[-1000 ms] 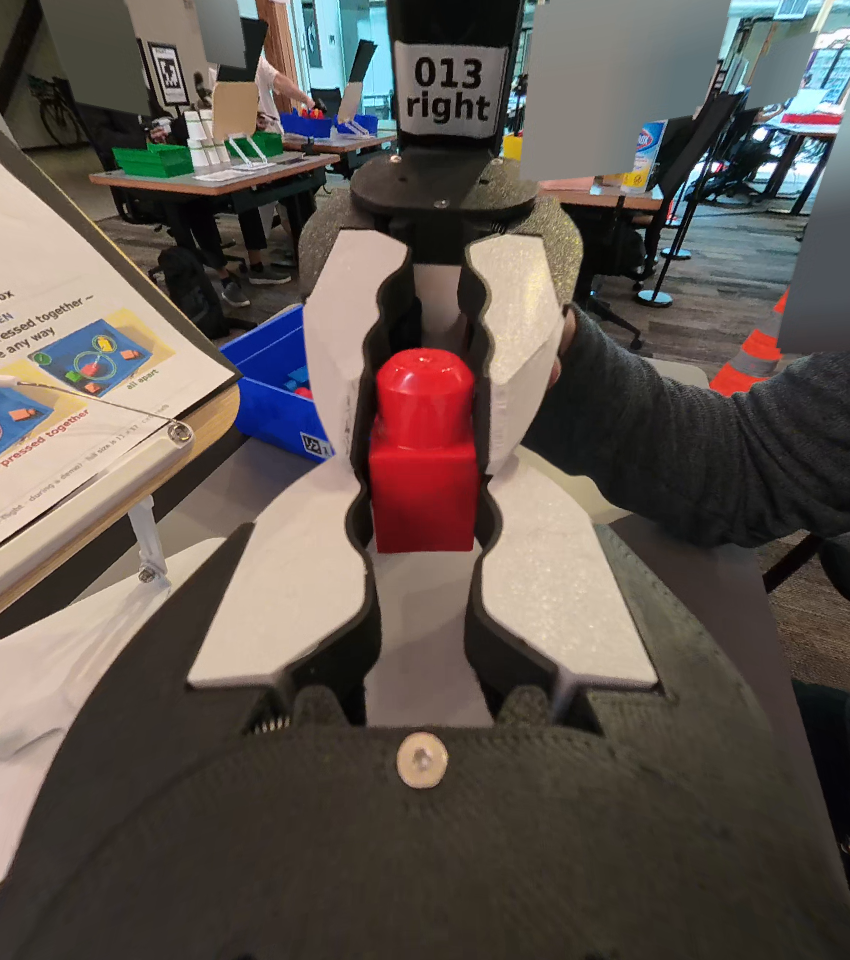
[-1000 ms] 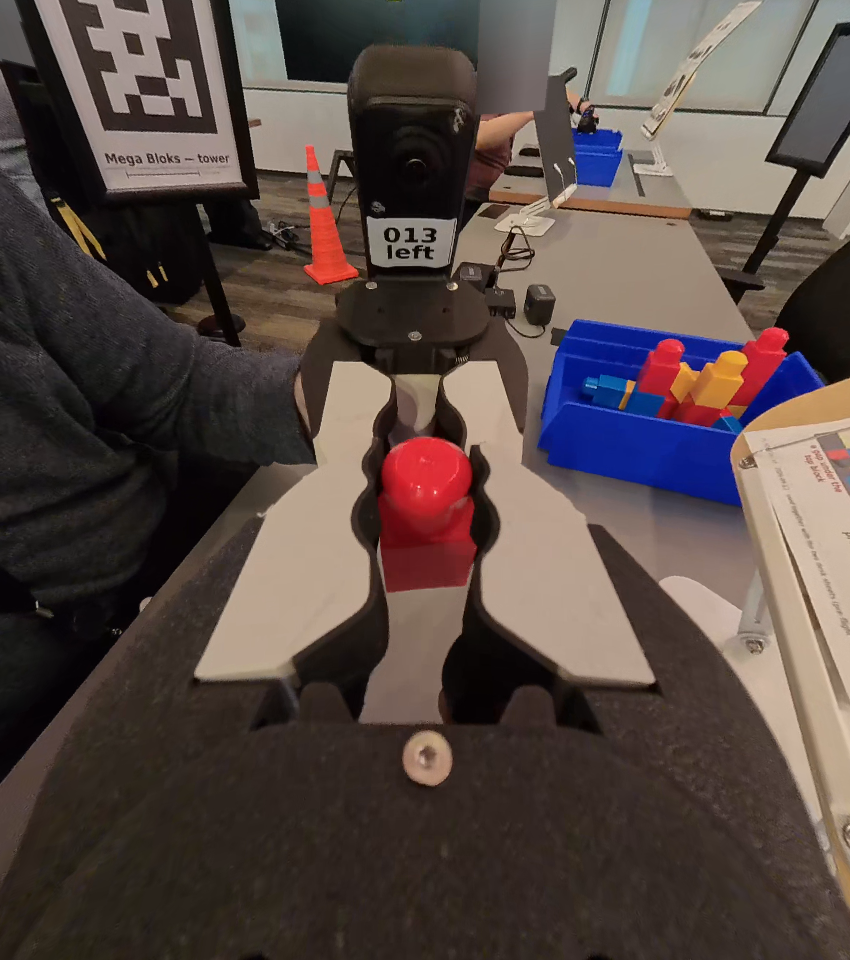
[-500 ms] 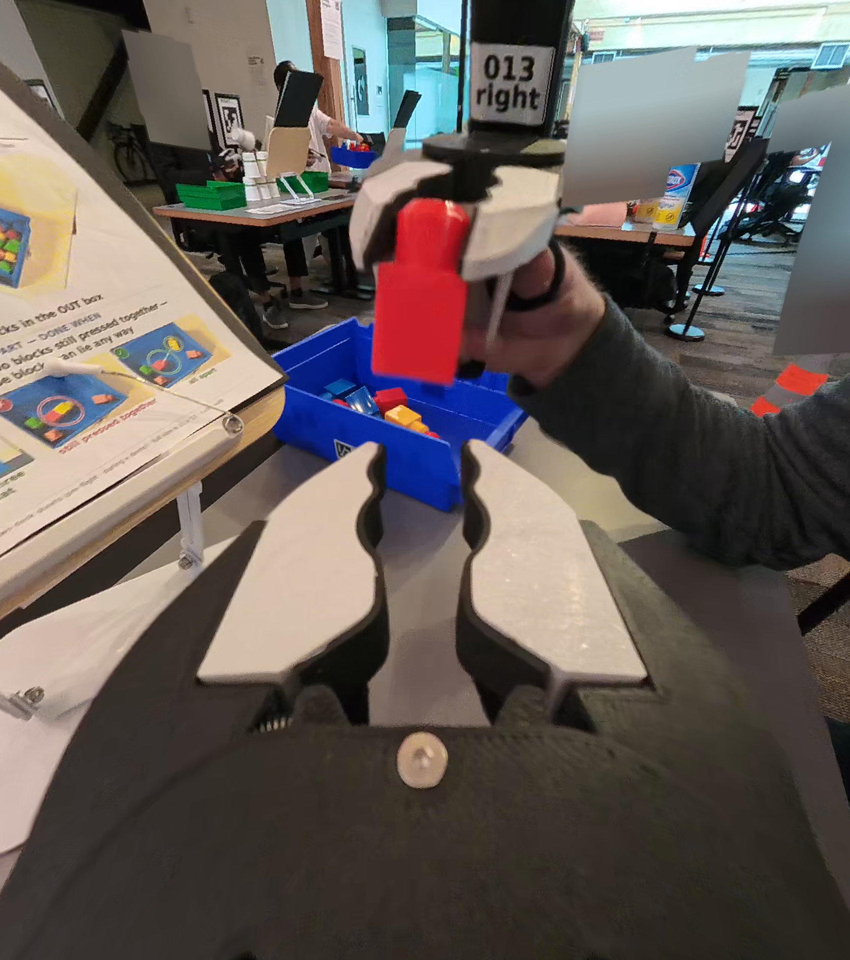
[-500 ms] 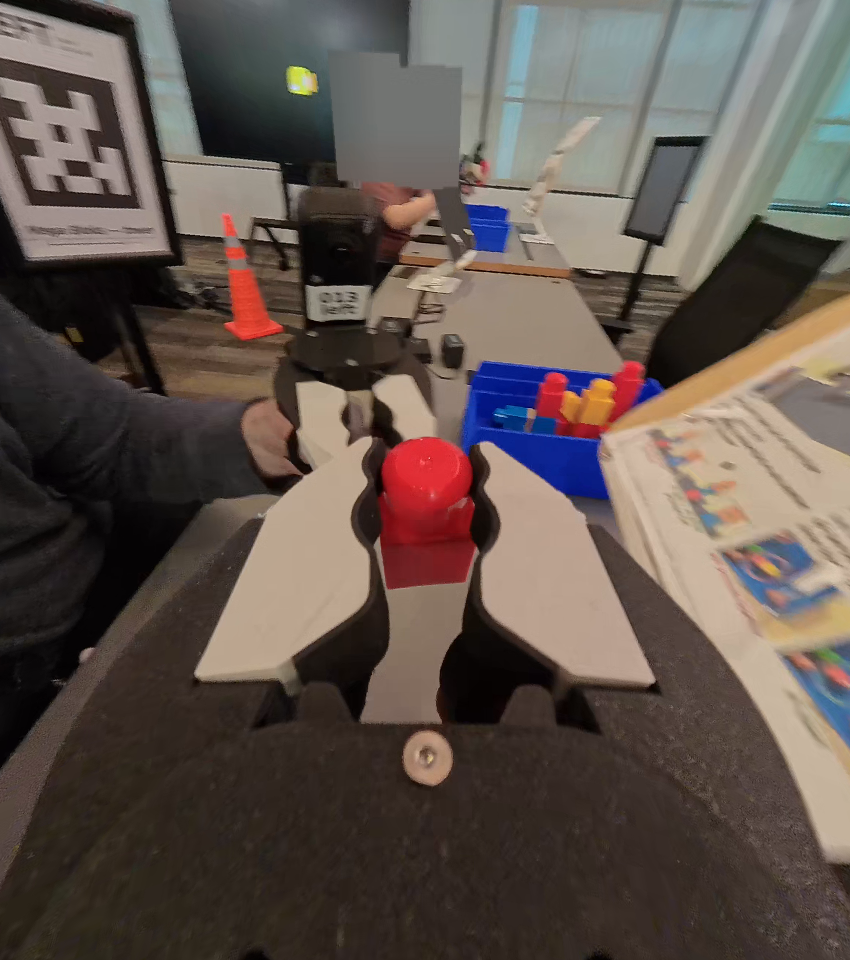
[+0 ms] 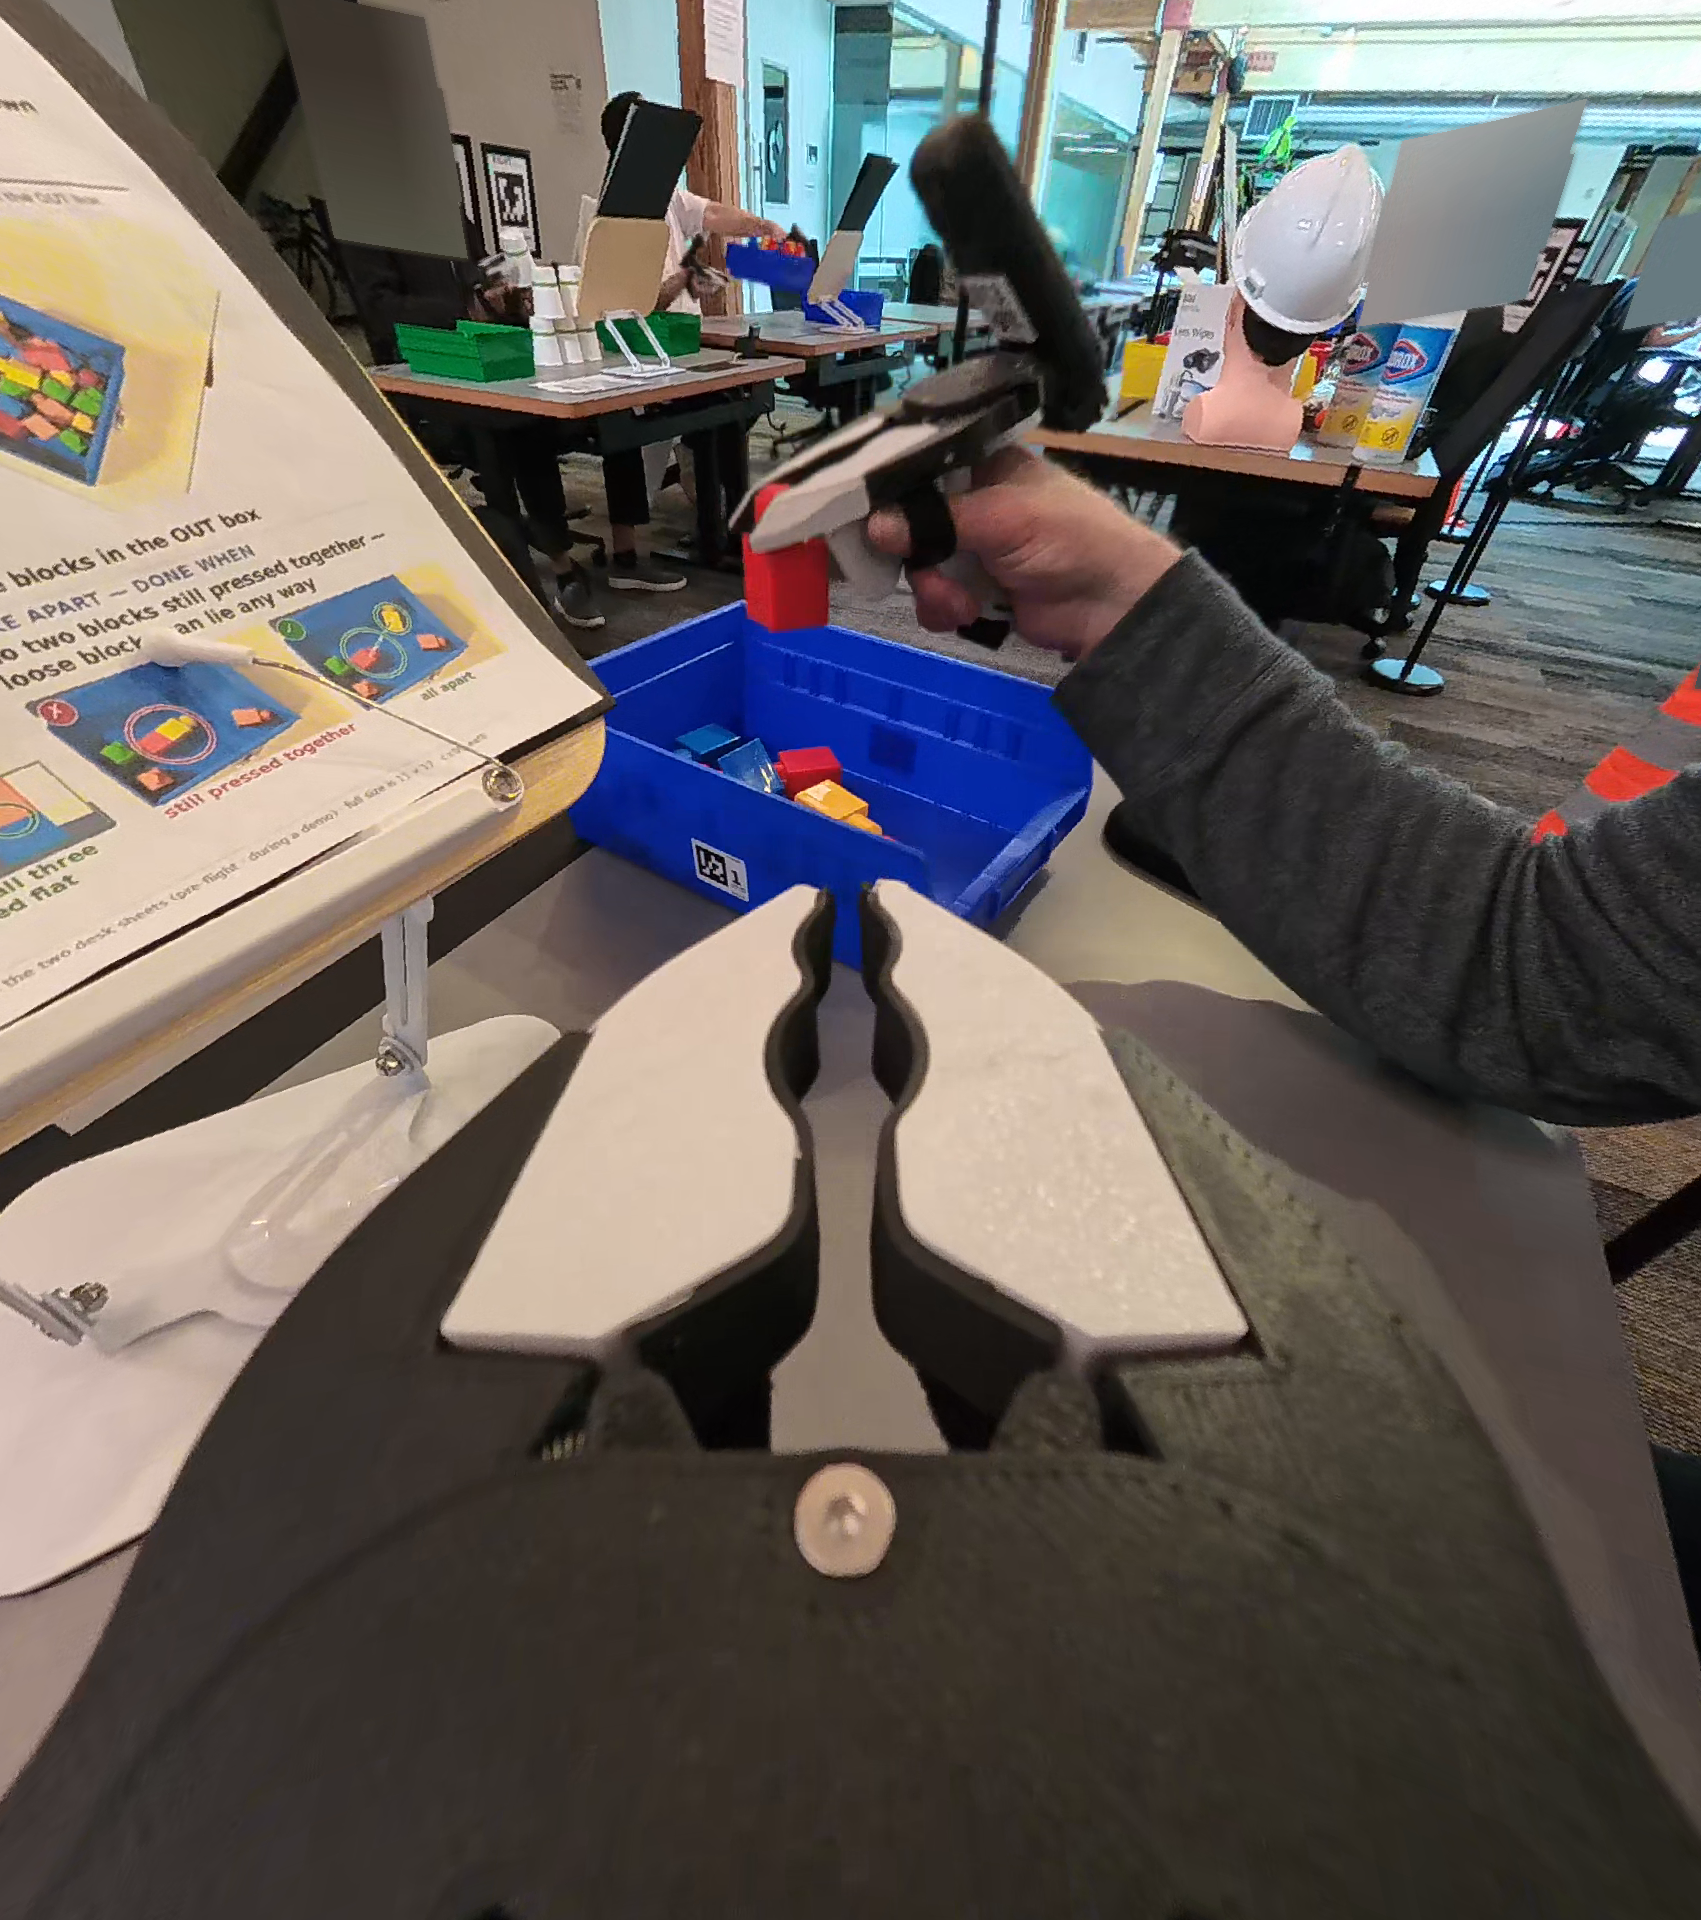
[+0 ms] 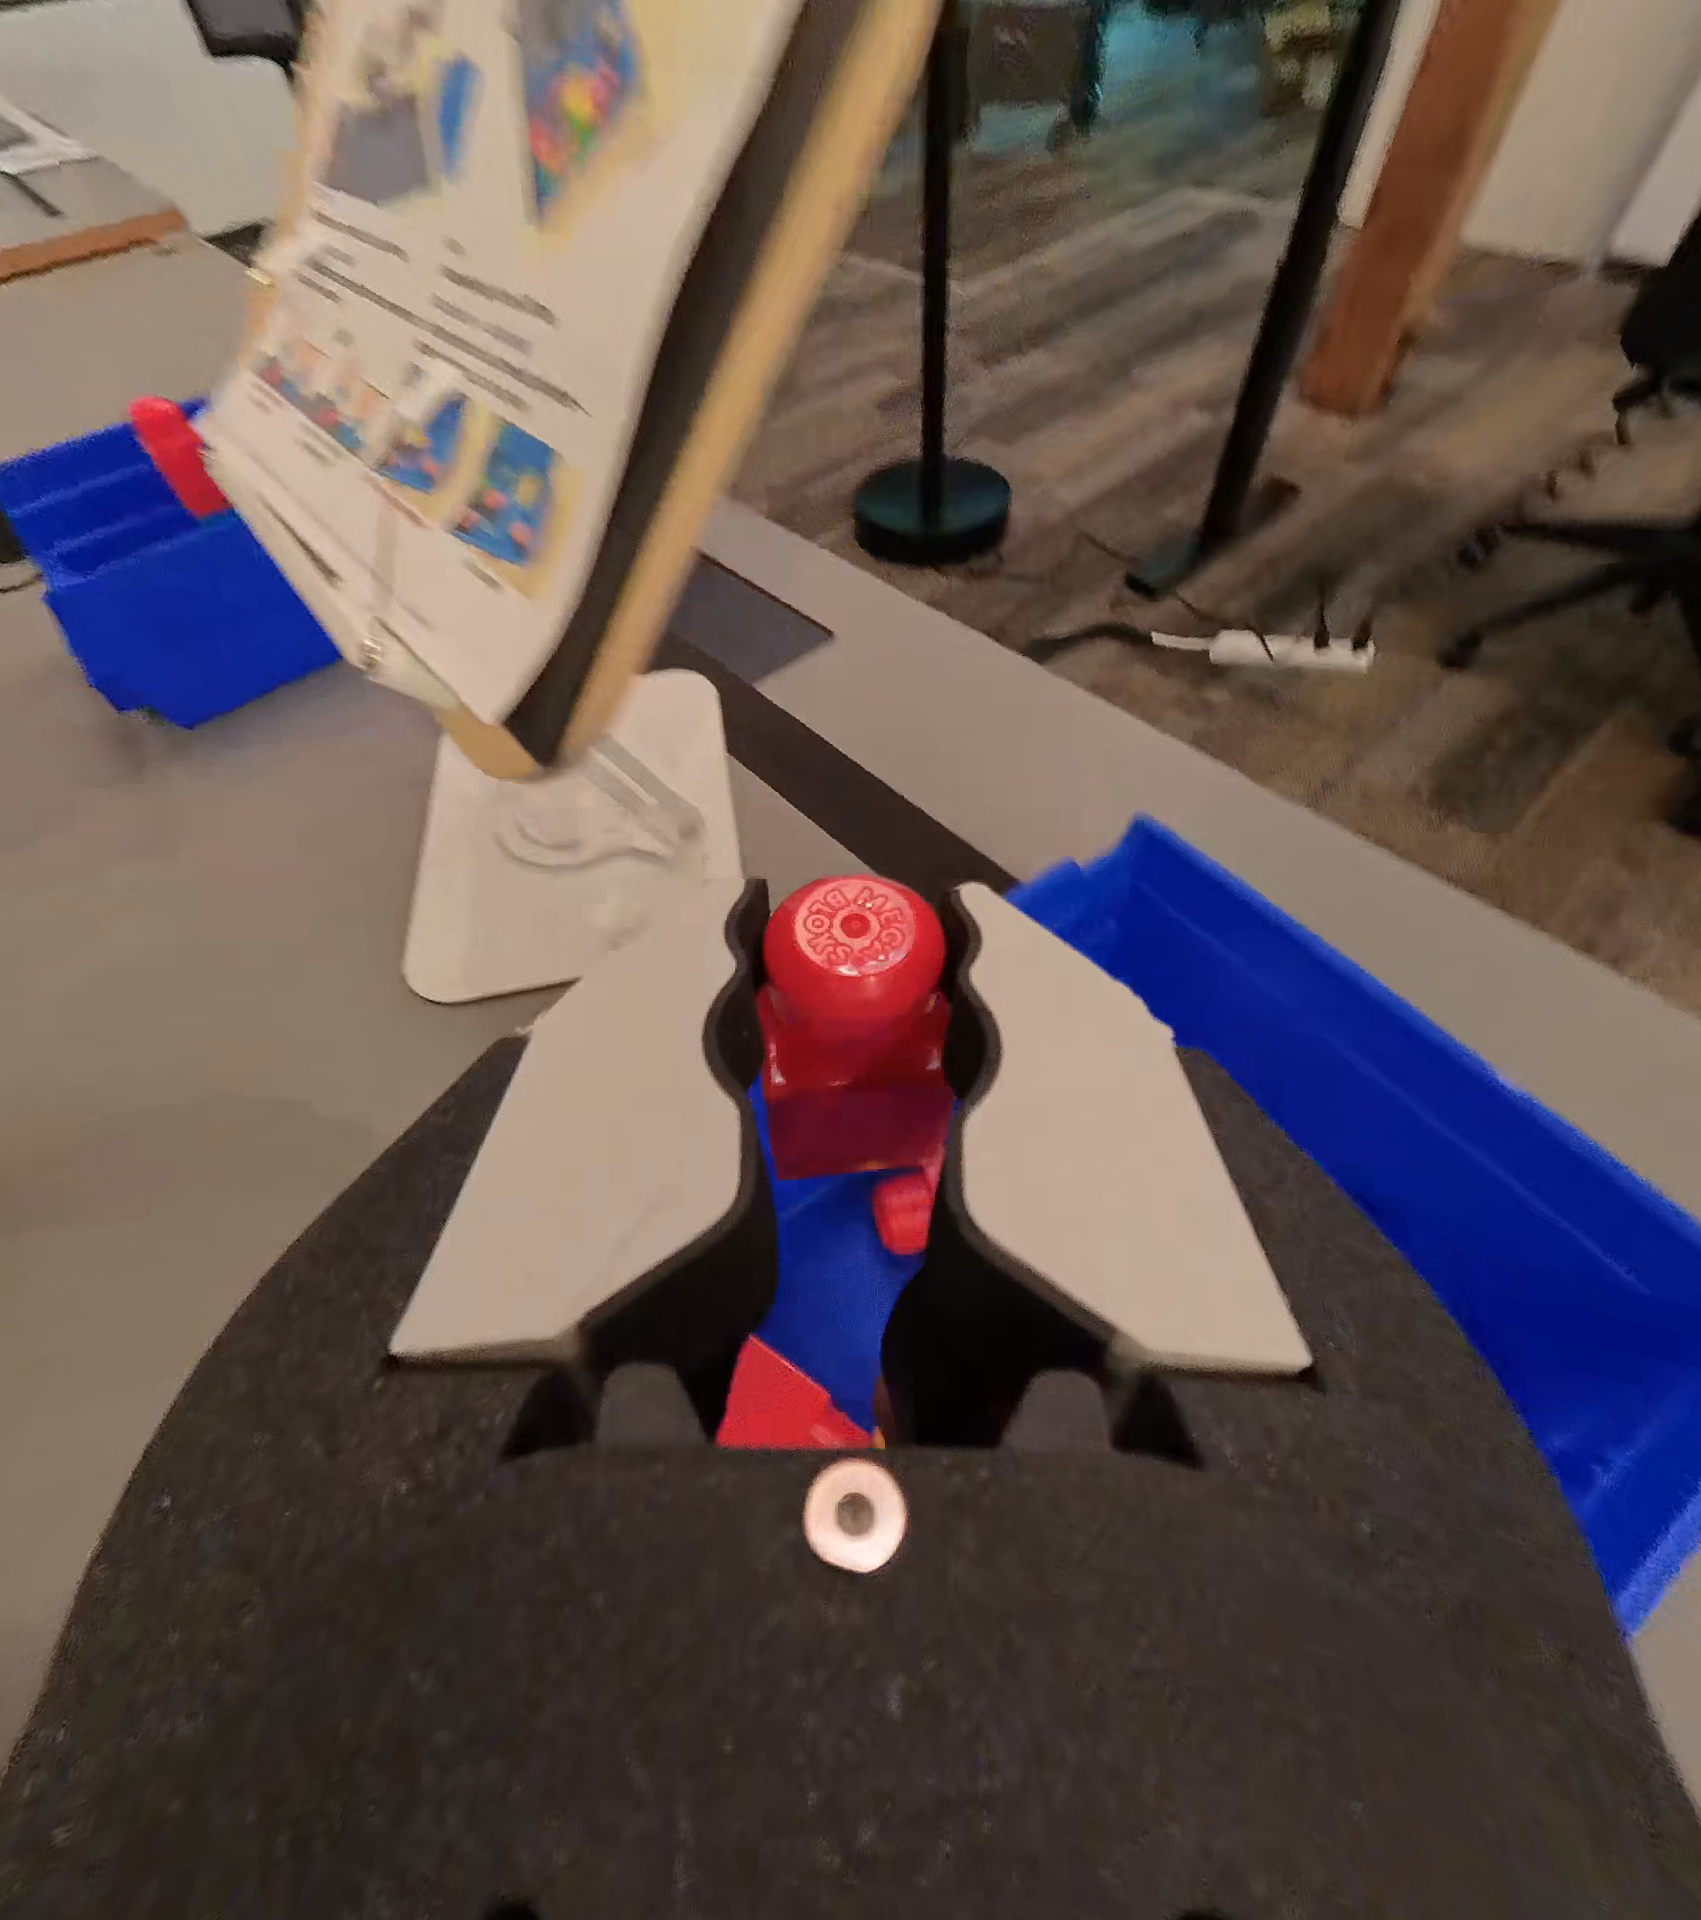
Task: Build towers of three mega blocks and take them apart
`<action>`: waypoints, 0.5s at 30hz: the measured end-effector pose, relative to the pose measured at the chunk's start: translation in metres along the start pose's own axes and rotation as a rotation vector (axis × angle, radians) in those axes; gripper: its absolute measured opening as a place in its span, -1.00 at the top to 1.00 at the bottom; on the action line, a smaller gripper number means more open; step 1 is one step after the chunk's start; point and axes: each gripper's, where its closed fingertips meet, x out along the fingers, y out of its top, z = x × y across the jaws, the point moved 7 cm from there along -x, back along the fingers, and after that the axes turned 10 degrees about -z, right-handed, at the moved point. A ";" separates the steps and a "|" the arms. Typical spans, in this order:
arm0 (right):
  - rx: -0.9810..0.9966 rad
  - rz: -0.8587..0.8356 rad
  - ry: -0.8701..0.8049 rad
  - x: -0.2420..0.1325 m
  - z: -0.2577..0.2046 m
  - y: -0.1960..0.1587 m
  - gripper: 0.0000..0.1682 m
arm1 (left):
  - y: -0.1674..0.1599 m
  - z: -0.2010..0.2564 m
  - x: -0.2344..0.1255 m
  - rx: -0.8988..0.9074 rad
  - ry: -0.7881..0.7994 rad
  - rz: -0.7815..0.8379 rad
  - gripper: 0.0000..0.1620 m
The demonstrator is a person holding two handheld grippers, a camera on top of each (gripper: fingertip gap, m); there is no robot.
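Red mega block [image 6: 851,1023] sits clamped between the right gripper [image 6: 851,935] fingers, stud pointing forward, body pinched at the sides. In the left wrist view the same red block [image 5: 784,587] hangs under the right gripper [image 5: 804,509], just above the far wall of the blue bin [image 5: 981,769]. Through the finger gap in the right wrist view, blue bin floor and other red pieces show below, so the block is over the bin, not resting in it. Left gripper [image 5: 846,914] holds nothing, fingers nearly together with a thin slit between, hovering low over the grey table [image 5: 555,935] just before the bin. Loose blocks [image 5: 804,774] in red, blue and yellow lie in the bin, none visibly joined. Instruction board [image 5: 150,520] on a white stand is to the left; a second blue bin [image 6: 160,582] sits behind it. Step looks like take-apart, dropping a separated single block into the bin. Next move calls for the right gripper to release over the bin interior, clear of the wall, without the block bouncing out.
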 end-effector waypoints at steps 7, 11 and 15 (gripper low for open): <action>0.152 -0.079 -0.057 0.021 0.032 -0.028 0.47 | 0.000 0.002 -0.001 0.006 0.021 -0.014 0.95; 0.082 0.002 -0.041 0.009 0.012 -0.004 0.50 | -0.006 -0.004 -0.008 -0.010 0.048 -0.027 0.92; -0.008 0.034 -0.003 0.002 -0.020 0.020 0.53 | -0.011 -0.013 -0.023 -0.029 0.099 -0.039 0.89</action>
